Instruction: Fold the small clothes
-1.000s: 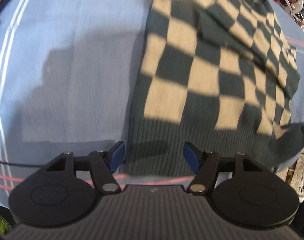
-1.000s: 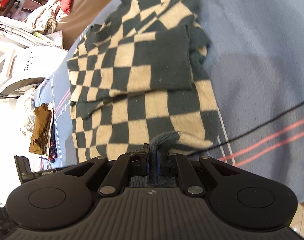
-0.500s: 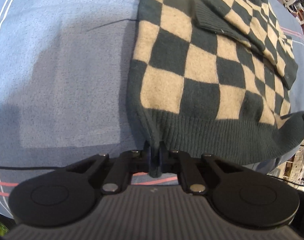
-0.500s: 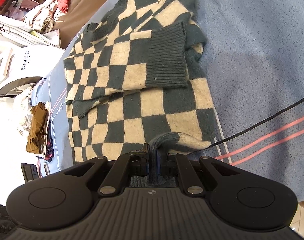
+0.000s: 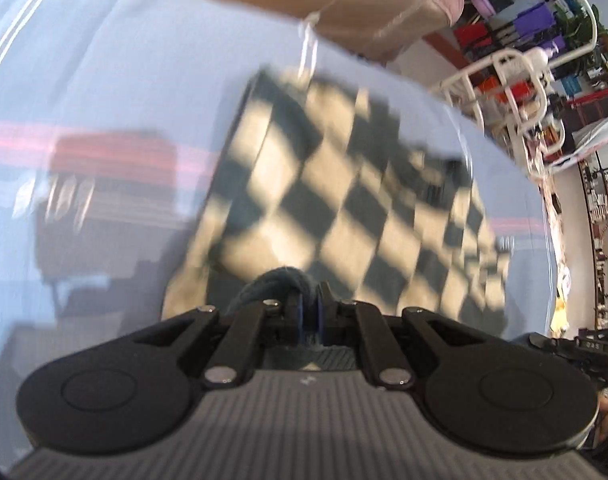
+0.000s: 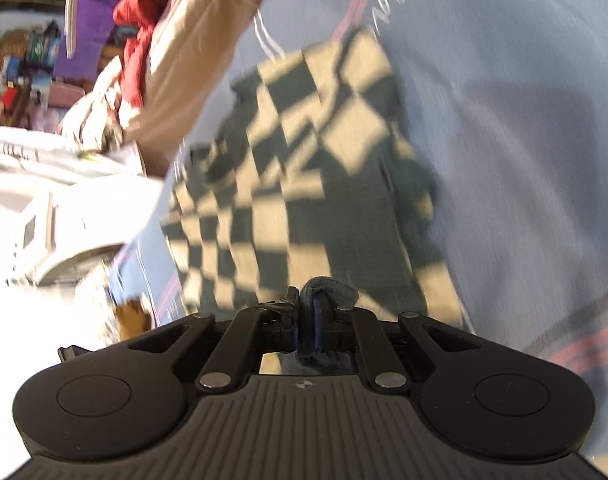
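Observation:
A dark green and cream checked sweater (image 5: 344,200) lies on a light blue sheet (image 5: 124,100), blurred by motion. My left gripper (image 5: 308,304) is shut on a bunch of the sweater's dark ribbed hem, lifted off the sheet. In the right wrist view the same sweater (image 6: 296,184) stretches away from my right gripper (image 6: 316,308), which is shut on another bunch of the hem. The sleeves lie folded over the body.
The sheet (image 6: 524,120) has pink stripes. A tan cloth (image 5: 364,4) lies at the far edge, with a white rack (image 5: 512,76) to the right. A red garment (image 6: 140,36) and white furniture (image 6: 64,216) lie left in the right wrist view.
Left gripper closed on the hem corner, then both grippers lifted the hem and carried it forward over the sweater. The view has tilted up and blurred.

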The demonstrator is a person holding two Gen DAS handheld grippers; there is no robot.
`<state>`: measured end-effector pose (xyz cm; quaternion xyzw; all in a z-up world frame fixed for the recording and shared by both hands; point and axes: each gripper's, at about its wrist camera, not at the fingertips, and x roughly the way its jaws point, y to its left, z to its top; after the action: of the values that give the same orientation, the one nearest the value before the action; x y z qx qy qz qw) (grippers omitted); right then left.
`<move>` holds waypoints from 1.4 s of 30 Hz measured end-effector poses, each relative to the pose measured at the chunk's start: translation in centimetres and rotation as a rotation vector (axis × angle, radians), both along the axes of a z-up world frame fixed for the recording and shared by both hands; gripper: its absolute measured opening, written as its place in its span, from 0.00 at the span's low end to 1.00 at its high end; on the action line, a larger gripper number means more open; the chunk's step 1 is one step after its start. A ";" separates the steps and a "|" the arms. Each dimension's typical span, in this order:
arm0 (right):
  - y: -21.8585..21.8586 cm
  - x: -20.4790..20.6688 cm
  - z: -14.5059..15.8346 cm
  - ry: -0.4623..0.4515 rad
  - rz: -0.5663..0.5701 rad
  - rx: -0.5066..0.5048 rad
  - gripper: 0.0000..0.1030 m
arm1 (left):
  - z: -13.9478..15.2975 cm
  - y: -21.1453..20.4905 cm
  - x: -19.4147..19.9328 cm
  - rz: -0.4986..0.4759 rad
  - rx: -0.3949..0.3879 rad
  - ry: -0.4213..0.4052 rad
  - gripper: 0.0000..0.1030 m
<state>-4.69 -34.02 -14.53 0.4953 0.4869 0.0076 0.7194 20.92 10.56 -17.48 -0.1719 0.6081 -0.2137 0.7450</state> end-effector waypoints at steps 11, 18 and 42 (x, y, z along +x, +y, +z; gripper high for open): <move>-6.2 9.3 -1.5 -0.032 -0.227 0.066 0.11 | 1.1 -3.9 11.6 0.090 0.047 -0.062 0.06; -5.9 11.5 -0.6 -0.016 -0.102 -0.191 0.37 | -0.8 -3.0 12.0 0.164 0.060 -0.043 0.06; -4.1 15.0 0.2 -0.119 0.175 -0.609 0.09 | -1.3 -3.6 14.9 0.208 0.086 -0.066 0.08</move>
<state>10.27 -38.16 -14.33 0.2122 0.4647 -0.0474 0.8584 35.81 6.94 -18.77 -0.1949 0.5708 -0.1143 0.7894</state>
